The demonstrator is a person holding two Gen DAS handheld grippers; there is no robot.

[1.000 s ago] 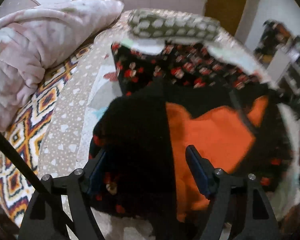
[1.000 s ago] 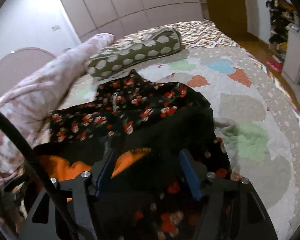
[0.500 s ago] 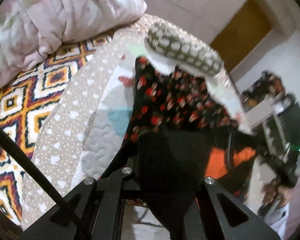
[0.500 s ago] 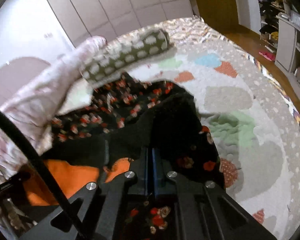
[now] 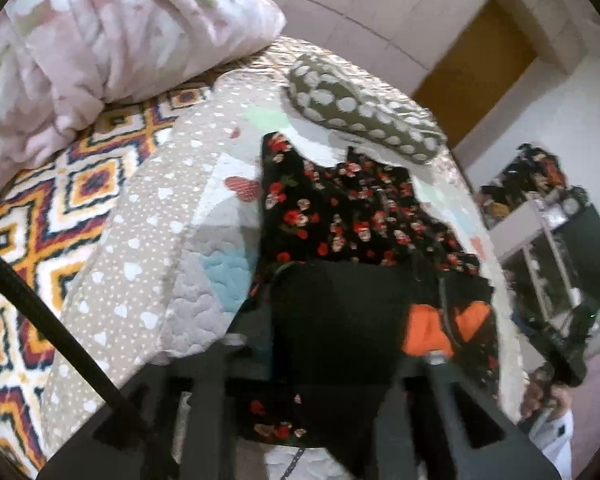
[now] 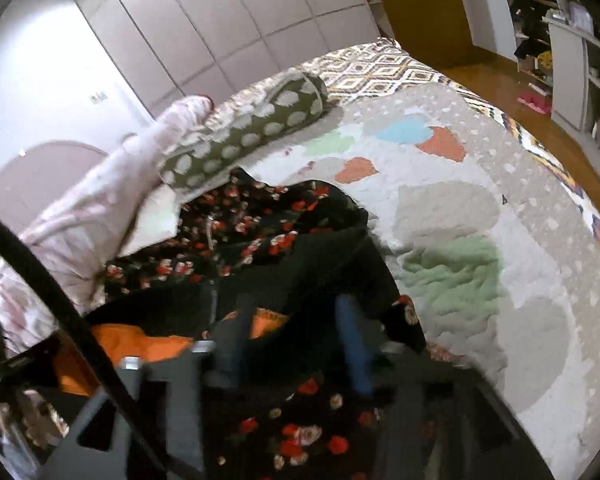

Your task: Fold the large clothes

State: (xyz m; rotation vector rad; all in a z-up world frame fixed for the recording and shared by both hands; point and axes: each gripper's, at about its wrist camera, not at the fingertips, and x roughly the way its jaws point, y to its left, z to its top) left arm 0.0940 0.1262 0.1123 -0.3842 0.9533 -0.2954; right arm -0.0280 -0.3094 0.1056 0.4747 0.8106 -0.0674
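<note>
the black floral garment (image 5: 352, 216) lies across the quilted bedspread (image 5: 148, 240) on the bed, its dark folded part with the orange lining (image 6: 140, 344) nearest the cameras. the left gripper (image 5: 332, 344) has just been opening, its blurred fingers apart with the black fold between them. the right gripper (image 6: 296, 332) has just been opening too, blue fingers (image 6: 352, 340) apart over the cloth. a spotted bolster (image 6: 244, 132) and a pink blanket (image 5: 100, 48) lie beyond.
</note>
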